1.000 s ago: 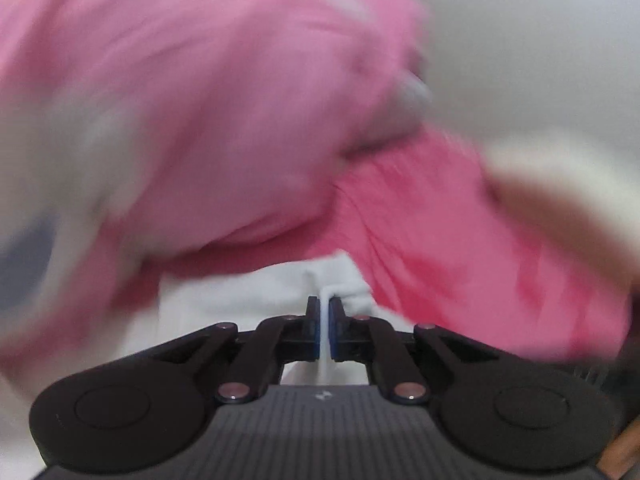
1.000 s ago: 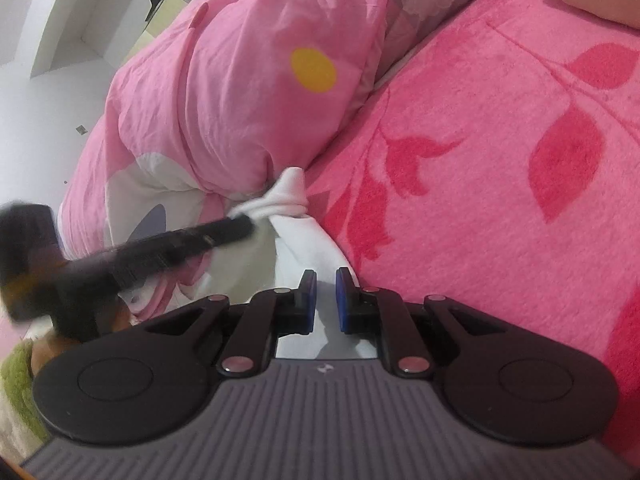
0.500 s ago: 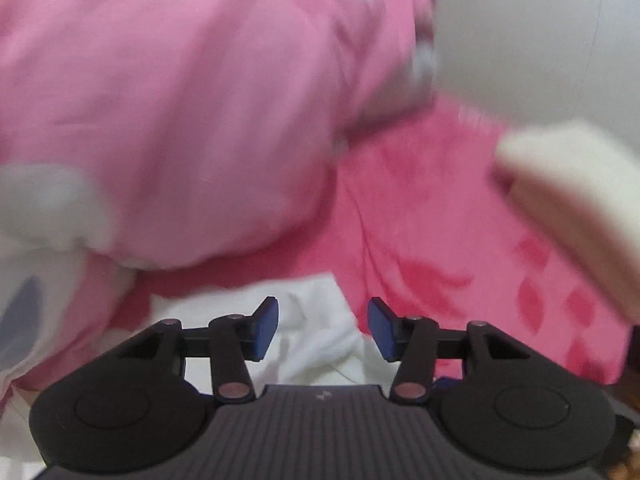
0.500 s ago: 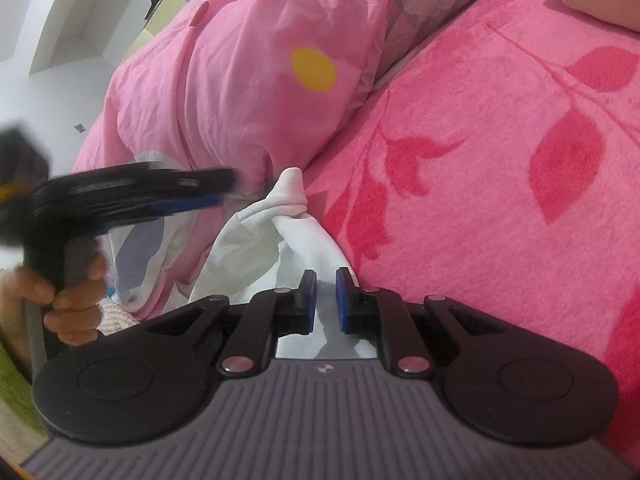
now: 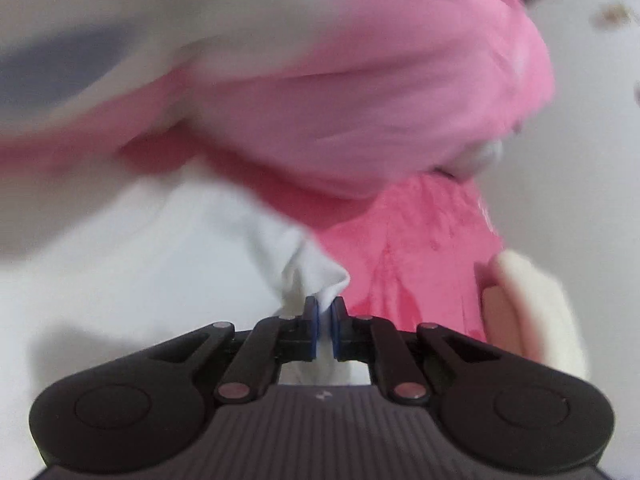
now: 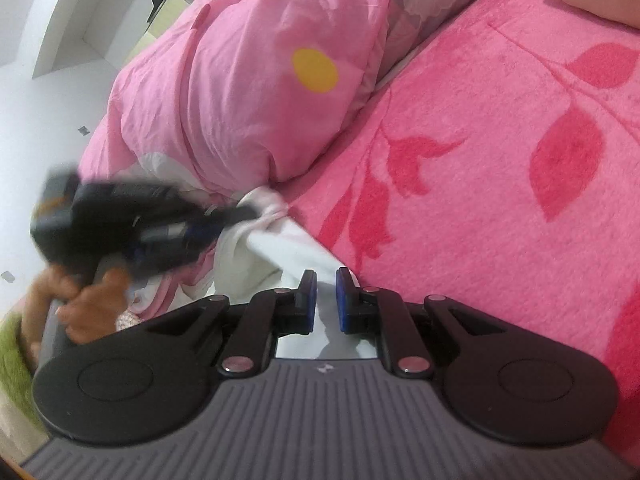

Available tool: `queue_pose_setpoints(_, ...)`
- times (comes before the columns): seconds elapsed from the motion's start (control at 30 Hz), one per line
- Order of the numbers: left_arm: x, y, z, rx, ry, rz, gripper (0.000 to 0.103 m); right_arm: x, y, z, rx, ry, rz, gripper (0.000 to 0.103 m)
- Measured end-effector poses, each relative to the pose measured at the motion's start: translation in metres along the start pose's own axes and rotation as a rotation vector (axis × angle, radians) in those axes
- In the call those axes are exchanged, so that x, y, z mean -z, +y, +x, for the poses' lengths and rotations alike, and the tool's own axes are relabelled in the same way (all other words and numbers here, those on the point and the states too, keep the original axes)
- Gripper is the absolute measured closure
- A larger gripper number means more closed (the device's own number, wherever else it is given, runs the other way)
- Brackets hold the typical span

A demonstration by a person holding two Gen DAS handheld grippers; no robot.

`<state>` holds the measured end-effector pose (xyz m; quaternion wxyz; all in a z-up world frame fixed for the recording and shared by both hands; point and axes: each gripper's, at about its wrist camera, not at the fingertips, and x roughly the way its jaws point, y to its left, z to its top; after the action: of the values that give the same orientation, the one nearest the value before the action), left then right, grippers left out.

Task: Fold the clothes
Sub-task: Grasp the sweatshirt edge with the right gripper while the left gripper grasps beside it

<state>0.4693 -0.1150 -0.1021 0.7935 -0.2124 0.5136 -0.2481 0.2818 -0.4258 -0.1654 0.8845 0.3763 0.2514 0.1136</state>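
A white garment point(image 5: 180, 264) lies crumpled on the pink leaf-patterned blanket point(image 6: 500, 180). My left gripper point(image 5: 324, 312) has its jaws closing, and its blue pads pinch a bunched corner of the white cloth. In the right wrist view the left gripper point(image 6: 244, 214) shows blurred at the left, held by a hand point(image 6: 92, 304), with its tips at the far tip of the garment point(image 6: 280, 244). My right gripper point(image 6: 326, 284) is shut on the near edge of the same garment, with white cloth between its pads.
A bulky pink duvet point(image 6: 260, 100) with a yellow spot lies just behind the garment, against the white wall point(image 6: 40, 120). A cream and peach cushion point(image 5: 536, 304) sits on the blanket at the right. A cardboard box point(image 6: 168, 8) stands beyond the duvet.
The left gripper let go of the cloth, opened wide, rolled and dropped back down, then closed on the garment's bunched corner. The right gripper kept still with its grip.
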Motion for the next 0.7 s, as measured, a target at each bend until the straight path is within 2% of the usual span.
queue_pose_setpoints(0.07, 0.008, 0.015, -0.001, -0.052, -0.006, 0.015, 0.096, 0.000, 0.000, 0.000, 0.000, 0.001, -0.001, 0.095)
queue_pose_setpoints(0.13, 0.013, 0.017, -0.006, -0.058, -0.035, 0.065, 0.095, 0.000, -0.001, 0.000, -0.003, 0.001, 0.001, 0.095)
queue_pose_setpoints(0.17, 0.014, 0.013, -0.010, -0.073, -0.054, 0.103, 0.093, 0.000, -0.001, 0.000, -0.003, 0.001, 0.002, 0.095)
queue_pose_setpoints(0.27, 0.017, -0.008, -0.024, -0.140, -0.130, 0.242, 0.076, -0.001, -0.002, 0.000, -0.003, 0.001, 0.002, 0.095)
queue_pose_setpoints(0.4, 0.018, -0.044, -0.039, -0.218, -0.233, 0.397, 0.071, -0.001, -0.002, 0.000, -0.002, 0.002, 0.001, 0.095)
queue_pose_setpoints(0.57, 0.025, -0.094, -0.016, -0.308, -0.196, 0.588, 0.069, -0.001, -0.002, 0.000, -0.004, 0.002, 0.002, 0.095)
queue_pose_setpoints(0.7, 0.034, -0.120, 0.016, -0.414, -0.112, 0.716, 0.068, 0.000, -0.002, 0.000, -0.005, 0.001, 0.002, 0.095)
